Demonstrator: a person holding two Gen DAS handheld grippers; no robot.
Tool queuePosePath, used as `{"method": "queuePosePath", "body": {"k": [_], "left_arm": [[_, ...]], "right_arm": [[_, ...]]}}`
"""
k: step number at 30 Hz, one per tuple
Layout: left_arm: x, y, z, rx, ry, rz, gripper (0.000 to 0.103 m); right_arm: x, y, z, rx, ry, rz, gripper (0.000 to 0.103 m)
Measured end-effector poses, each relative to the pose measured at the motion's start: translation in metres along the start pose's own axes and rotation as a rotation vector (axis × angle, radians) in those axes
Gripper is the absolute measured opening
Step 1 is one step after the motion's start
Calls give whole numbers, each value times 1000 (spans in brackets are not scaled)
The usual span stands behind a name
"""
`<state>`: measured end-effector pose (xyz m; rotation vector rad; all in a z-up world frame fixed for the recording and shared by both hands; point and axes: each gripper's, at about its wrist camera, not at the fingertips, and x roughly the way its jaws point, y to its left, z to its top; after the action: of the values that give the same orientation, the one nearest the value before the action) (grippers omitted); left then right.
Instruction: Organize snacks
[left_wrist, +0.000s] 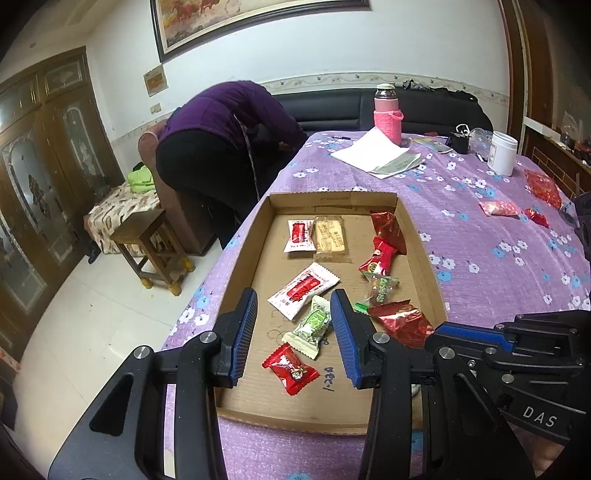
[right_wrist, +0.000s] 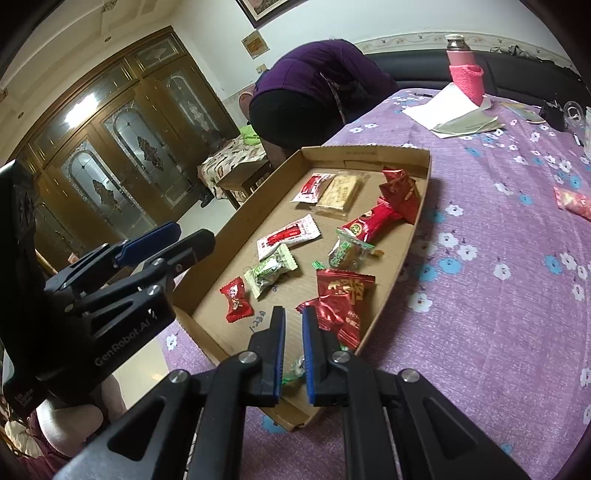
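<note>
A shallow cardboard tray (left_wrist: 332, 199) (right_wrist: 369, 155) lies on the purple flowered cloth with several wrapped snacks in it. My left gripper (left_wrist: 294, 295) (right_wrist: 192, 232) hovers open over the tray's near end. Nothing is between its pads; a green-and-white packet (left_wrist: 310, 326) (right_wrist: 271, 271) lies below the gap, beside a red candy (left_wrist: 290, 373) and a white-and-red packet (left_wrist: 303, 290). My right gripper (right_wrist: 293, 312) (left_wrist: 439, 334) is shut over the tray's near right corner, next to a red foil packet (right_wrist: 341, 299). A green wrapper (right_wrist: 297, 369) shows behind its narrow slit. Whether it is pinched is unclear.
Loose red snacks (left_wrist: 498, 208) (left_wrist: 543, 186) lie on the cloth at the right. Papers (left_wrist: 373, 153), a pink bottle (left_wrist: 388, 118) and a white jar (left_wrist: 502, 153) stand at the far end. A person in purple (left_wrist: 221, 125) bends over beyond the table's left edge, near a stool (left_wrist: 147, 240).
</note>
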<state>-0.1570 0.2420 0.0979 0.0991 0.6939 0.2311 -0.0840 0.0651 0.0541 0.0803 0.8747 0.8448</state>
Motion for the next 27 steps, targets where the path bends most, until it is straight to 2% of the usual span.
{"method": "queuePosePath", "body": {"k": [3, 8, 10, 27], "left_arm": [[-5, -6, 1, 16, -7, 7, 41], [-12, -15, 3, 38, -19, 13, 41], [-15, -19, 4, 46, -23, 10, 41], [-24, -51, 7, 115, -29, -9, 41]], "right_arm": [[-6, -2, -1, 2, -9, 1, 13], [-18, -5, -1, 6, -37, -4, 25], [-23, -7, -1, 6, -49, -10, 26], [-51, -44, -8, 79, -98, -54, 27]]}}
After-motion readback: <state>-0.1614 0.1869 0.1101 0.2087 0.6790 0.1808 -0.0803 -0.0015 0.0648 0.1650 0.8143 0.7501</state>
